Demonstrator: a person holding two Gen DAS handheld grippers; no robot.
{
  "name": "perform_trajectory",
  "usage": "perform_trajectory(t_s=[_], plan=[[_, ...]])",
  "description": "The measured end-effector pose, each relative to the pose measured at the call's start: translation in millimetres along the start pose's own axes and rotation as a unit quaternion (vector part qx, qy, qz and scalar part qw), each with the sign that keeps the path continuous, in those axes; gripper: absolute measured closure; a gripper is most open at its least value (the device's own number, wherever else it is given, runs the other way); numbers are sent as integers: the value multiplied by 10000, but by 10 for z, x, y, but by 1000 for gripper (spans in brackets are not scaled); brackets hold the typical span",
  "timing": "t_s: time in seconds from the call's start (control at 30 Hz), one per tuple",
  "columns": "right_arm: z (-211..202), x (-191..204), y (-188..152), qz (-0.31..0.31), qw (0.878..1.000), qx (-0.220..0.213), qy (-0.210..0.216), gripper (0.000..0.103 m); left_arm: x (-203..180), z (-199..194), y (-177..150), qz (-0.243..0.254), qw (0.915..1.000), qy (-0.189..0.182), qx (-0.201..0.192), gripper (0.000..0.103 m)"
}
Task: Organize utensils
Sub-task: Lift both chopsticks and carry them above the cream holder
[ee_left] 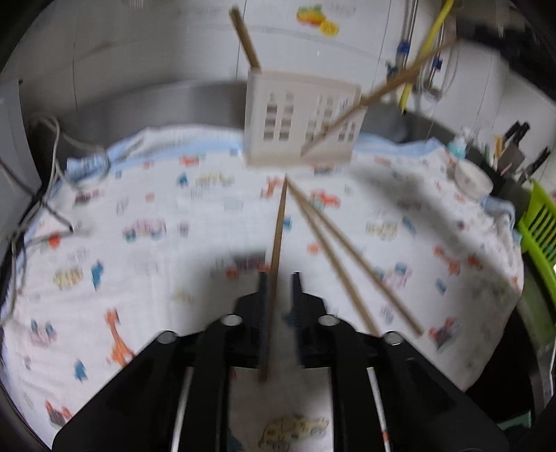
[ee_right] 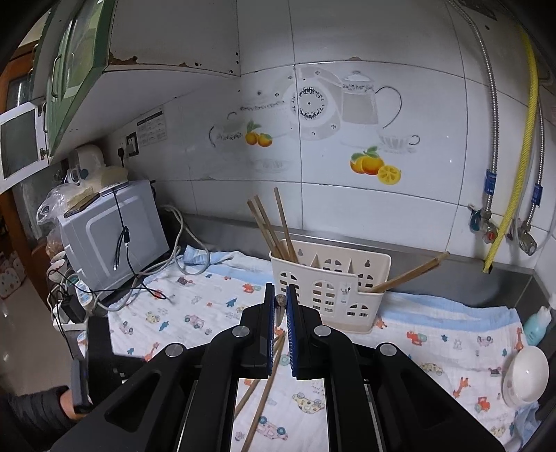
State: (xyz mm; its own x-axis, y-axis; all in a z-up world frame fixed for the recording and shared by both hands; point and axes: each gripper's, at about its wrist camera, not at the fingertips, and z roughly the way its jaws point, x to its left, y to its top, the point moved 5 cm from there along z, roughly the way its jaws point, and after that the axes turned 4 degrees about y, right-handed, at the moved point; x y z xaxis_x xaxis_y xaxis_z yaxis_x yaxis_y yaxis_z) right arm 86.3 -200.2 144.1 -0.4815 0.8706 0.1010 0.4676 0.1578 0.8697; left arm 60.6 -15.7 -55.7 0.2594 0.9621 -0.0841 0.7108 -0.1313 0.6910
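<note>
Between the left gripper's jaws — a chopstick.

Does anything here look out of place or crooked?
Yes. One chopstick lies slanted out of the holder's right end instead of standing with the bunch at its left. More chopsticks lie loose, splayed on the cloth.

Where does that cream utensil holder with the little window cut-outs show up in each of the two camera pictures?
Left wrist view: the holder sits at top centre, blurred, at the far edge of the cloth.
Right wrist view: the holder sits centre, slightly right, just beyond the claw tips.
Shared landmark: the orange-and-lemon wall sticker, above the holder in both.
</note>
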Motion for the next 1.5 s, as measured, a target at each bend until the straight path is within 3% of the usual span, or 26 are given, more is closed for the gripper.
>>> perform_trajectory(t_s=[0.03, 0.17, 0.33, 0.47, 0.6, 0.9, 1.23, 1.5], plan=[[-8, -3, 19, -14, 10000, -17, -14, 96, 15, 39, -69, -3, 10000, 57, 80, 71], [-62, -10, 94, -69, 9999, -101, -63, 96, 50, 125, -237, 31, 9996, 144, 248, 72], [-130, -8, 168, -158, 9996, -184, -128, 96, 48, 191, -339, 181, 9989, 316, 280, 94], [-166, -8, 219, -202, 9994, -232, -158, 96, 54, 164, -289, 156, 9992, 334, 179, 96], [-207, -22, 280, -246, 9991, -287, -202, 96, 36, -55, -75, 149, 9994, 246, -201, 98], [-310, -144, 640, -247, 9982, -484, -262, 96, -83, -441, 763, 272, 9939, -123, -1065, 98], [-257, -499, 1017, -131, 9973, -345, -627, 96, -234, -362, 1421, 564, 9887, -149, -1384, 98], [153, -828, 1029, 5, 9953, 223, -937, 96, -340, -257, 1713, 689, 9868, -255, -1445, 97]])
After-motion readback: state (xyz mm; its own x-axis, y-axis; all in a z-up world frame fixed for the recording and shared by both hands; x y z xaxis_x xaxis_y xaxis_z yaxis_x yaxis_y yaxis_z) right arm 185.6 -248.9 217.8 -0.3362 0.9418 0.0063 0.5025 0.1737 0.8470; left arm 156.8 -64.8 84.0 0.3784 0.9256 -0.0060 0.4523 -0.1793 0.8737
